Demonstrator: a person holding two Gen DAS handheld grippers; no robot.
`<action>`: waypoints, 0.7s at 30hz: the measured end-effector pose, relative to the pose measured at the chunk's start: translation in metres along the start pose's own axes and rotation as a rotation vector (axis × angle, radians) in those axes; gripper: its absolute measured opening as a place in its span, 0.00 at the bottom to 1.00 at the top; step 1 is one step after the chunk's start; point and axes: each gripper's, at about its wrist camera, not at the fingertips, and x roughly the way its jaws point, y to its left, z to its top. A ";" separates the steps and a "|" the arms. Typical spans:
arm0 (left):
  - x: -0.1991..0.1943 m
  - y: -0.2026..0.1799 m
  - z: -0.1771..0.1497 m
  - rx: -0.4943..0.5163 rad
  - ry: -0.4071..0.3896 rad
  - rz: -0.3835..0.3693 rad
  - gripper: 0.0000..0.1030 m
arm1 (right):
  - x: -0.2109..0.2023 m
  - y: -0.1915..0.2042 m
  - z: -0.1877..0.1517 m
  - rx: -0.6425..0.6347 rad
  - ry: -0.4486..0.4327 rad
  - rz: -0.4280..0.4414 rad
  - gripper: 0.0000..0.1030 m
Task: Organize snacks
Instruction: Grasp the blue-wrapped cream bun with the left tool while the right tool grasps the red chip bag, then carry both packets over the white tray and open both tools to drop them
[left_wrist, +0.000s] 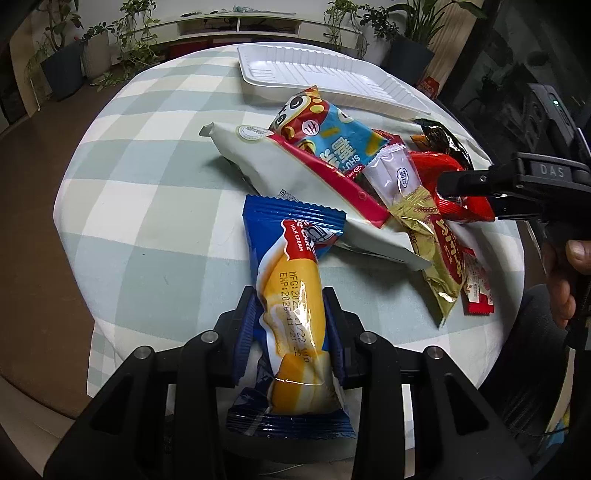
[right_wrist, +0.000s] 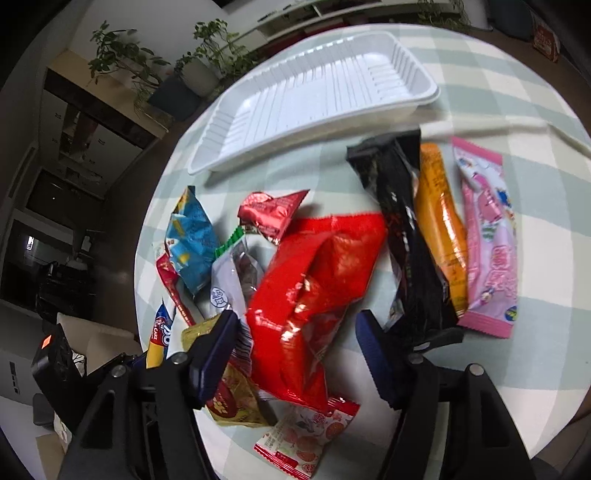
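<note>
Clamped between the fingers of the left gripper (left_wrist: 291, 325), a blue and yellow cake packet (left_wrist: 291, 295) lies lengthwise at the near edge of the checked worktop (left_wrist: 147, 184), its far end resting on a large pale bag (left_wrist: 295, 177). Farther right on that bag sits a blue cartoon packet (left_wrist: 332, 136), then a small white sachet (left_wrist: 391, 177) and a gold wrapper (left_wrist: 432, 251). Beyond them, at the far side, stands an empty white tray (left_wrist: 280, 70). To the right, the right gripper (right_wrist: 295, 339) has its fingers apart, straddling a crumpled red bag (right_wrist: 317, 273) without pressing it. Right of that bag lie a black packet (right_wrist: 406, 236), an orange packet (right_wrist: 443, 229) and a pink packet (right_wrist: 487, 251), side by side.
</note>
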 end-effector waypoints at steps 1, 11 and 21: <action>0.000 0.000 -0.001 0.000 -0.001 -0.003 0.31 | 0.002 -0.001 0.001 0.009 0.003 0.010 0.67; -0.001 0.006 0.000 -0.025 -0.012 -0.040 0.30 | -0.002 -0.016 -0.001 0.044 -0.047 0.064 0.44; -0.003 0.009 0.000 -0.048 -0.018 -0.082 0.28 | -0.036 -0.017 -0.016 0.047 -0.187 0.144 0.43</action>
